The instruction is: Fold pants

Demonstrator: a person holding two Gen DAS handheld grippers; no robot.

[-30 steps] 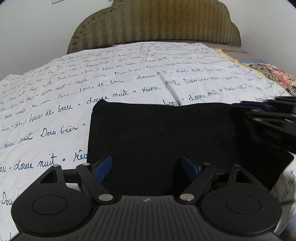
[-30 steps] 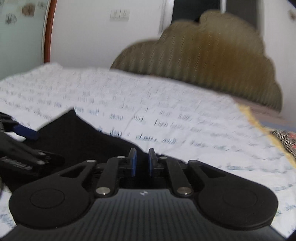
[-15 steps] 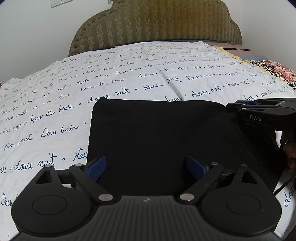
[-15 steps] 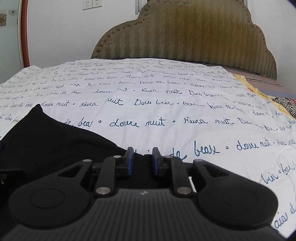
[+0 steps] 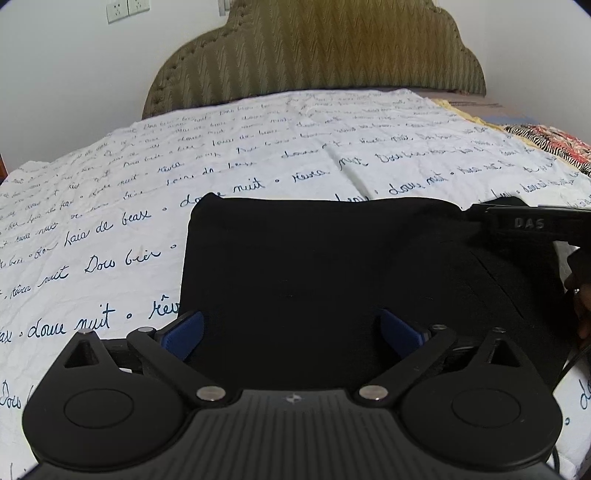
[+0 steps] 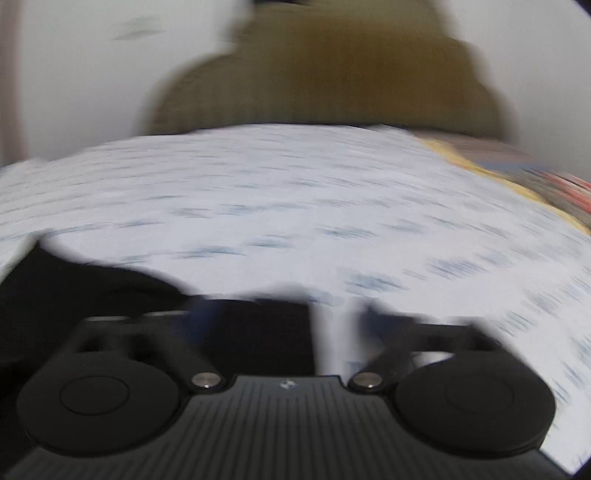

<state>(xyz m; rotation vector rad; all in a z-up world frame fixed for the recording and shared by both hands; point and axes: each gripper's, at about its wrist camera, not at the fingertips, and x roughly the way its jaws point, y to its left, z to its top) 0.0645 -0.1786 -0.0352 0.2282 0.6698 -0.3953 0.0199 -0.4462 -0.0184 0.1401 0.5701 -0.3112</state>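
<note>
The black pants (image 5: 314,266) lie folded into a flat rectangle on the bed. My left gripper (image 5: 291,332) hovers over their near edge, its jaws opening wide; its blue pads (image 5: 183,334) press on nothing, with cloth lying under the gap. My right gripper (image 5: 528,223) shows side-on at the pants' far right corner, with a person's hand (image 5: 580,295) behind it. The right wrist view is blurred. There my right gripper (image 6: 280,317) has its jaws opening wide, the pants (image 6: 92,288) spread to the left and a black corner lying loose between the fingers.
A white bedsheet (image 5: 258,155) with blue handwriting covers the bed. An olive padded headboard (image 5: 325,51) stands against the white wall at the back. Patterned red and striped bedding (image 5: 546,138) lies at the right edge. Wall sockets (image 5: 127,9) sit at the upper left.
The right gripper's jaws, nearly shut on the pants' edge before, now stand wide apart. The left jaws have widened a little. The right wrist view has gone blurred.
</note>
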